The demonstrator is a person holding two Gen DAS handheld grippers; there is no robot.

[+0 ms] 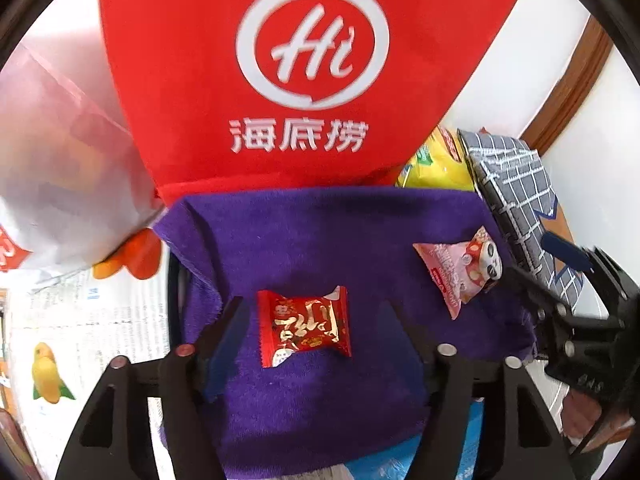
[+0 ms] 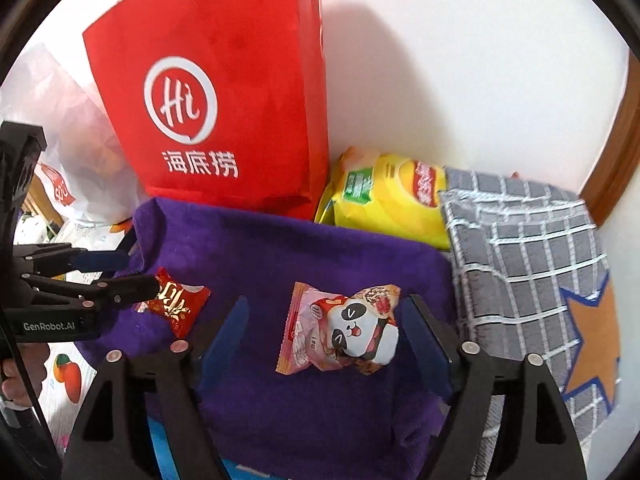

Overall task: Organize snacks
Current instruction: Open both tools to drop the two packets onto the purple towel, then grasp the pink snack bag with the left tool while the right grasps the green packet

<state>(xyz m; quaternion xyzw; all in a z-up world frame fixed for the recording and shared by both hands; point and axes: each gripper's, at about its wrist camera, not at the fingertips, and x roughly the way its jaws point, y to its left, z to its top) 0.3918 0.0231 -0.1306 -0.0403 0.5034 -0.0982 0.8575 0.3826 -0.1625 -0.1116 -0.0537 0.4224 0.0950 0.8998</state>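
Both grippers are seen with their jaws parted and nothing gripped. Between the fingers of the left gripper (image 1: 312, 320) a red snack packet (image 1: 306, 326) lies flat on the purple towel (image 1: 320, 232), clear of both pads. Likewise, the pink panda snack packet (image 2: 340, 330) lies loose on the same towel between the spread fingers of the right gripper (image 2: 324, 320), untouched on either side. In the left wrist view the pink packet is seen to the right of the red one, well apart from it, with the right gripper just beside it. Beyond the towel, a grey checked fabric box (image 2: 528, 264) with an orange star is placed at the right, touching the towel's edge. A yellow chip bag (image 2: 392, 196) is wedged behind, between that box and a tall red paper bag (image 2: 224, 92) standing upright against the white wall (image 2: 460, 60). A white plastic bag (image 1: 60, 168) is seen at the far left.
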